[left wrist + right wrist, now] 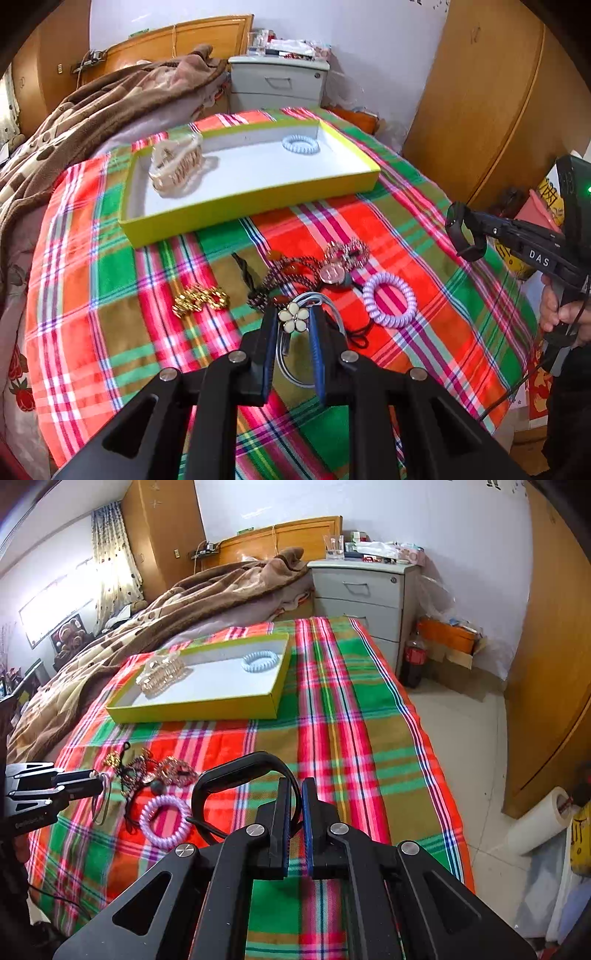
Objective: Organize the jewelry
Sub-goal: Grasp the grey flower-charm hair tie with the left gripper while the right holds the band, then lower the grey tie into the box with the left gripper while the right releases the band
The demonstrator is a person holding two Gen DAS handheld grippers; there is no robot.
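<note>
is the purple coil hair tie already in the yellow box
No, the purple coil hair tie lies on the plaid cloth, outside the yellow box.

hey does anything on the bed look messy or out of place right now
Mostly the loose pile on the plaid cloth: braided cords, a watch and a sparkly clip lie tangled together in front of the yellow tray. Only the hair claw and blue coil tie are in the tray. Nothing looks spilled or broken.
</note>
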